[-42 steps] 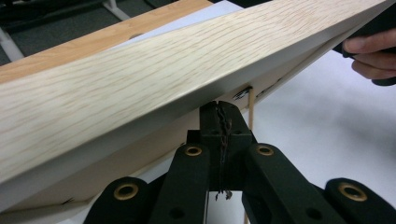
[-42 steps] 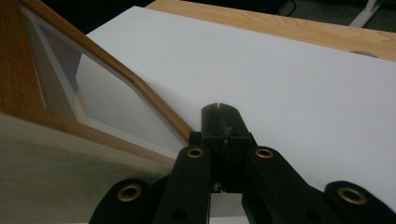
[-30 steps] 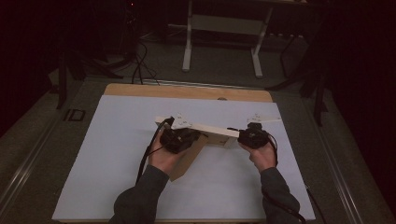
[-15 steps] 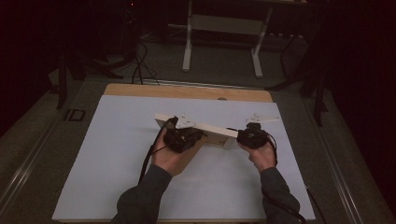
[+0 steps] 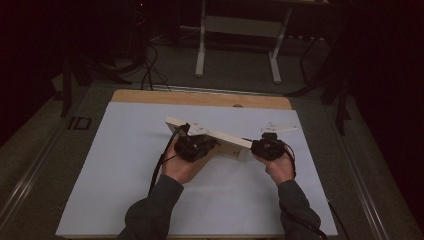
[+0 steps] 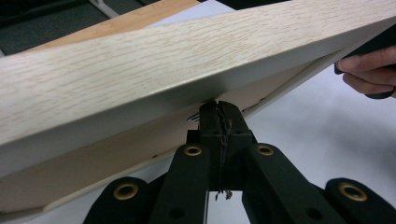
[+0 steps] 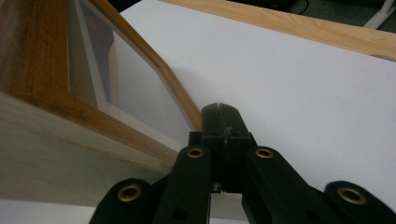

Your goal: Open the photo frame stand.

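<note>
Jaws of both grippers point(image 6: 217, 109) point(image 7: 221, 114) closed, tips half-hidden behind wooden frame point(image 6: 154, 70).

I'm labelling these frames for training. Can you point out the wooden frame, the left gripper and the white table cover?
wooden frame point(image 6: 154, 65): left gripper view, on its pale wood-grain face.
left gripper point(image 6: 218, 108): left gripper view, at the shut tips of its fingers.
white table cover point(image 5: 125, 150): high view, on a bare patch left of the hands.

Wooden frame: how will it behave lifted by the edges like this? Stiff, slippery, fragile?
Probably stiff: the wooden frame spans between the left gripper and the right gripper without visible sag. Its smooth laminate face could slip against shut jaws pressing only at the rim. A clear pane seems set inside, so likely fragile if dropped or twisted.
</note>
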